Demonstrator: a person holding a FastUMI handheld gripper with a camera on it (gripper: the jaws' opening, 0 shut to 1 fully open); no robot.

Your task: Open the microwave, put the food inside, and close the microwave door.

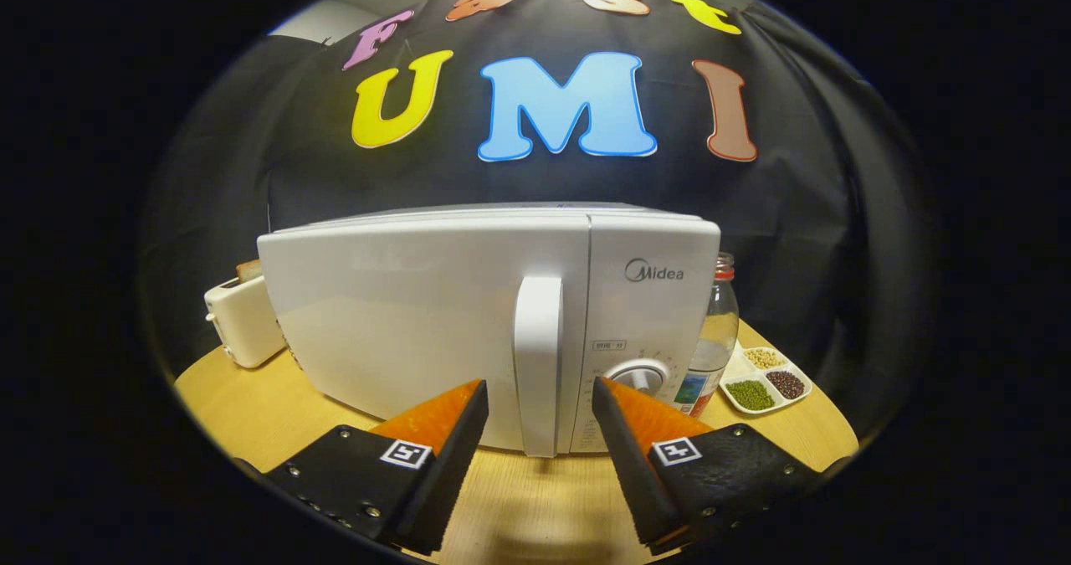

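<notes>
A white microwave (418, 314) stands on the round wooden table (251, 414), its door closed. Its vertical door handle (538, 356) runs down the right side of the door, beside the control panel with a round knob (637, 377). My gripper (540, 398) is open, and the lower part of the handle lies in the gap between the two fingertips, with space on each side. Neither finger touches the handle. Nothing is held.
A white toaster (243, 318) with bread in its slot stands left of the microwave. Right of the microwave stand a clear bottle (715, 331) with a red cap and a small white tray (766, 381) with compartments of beans.
</notes>
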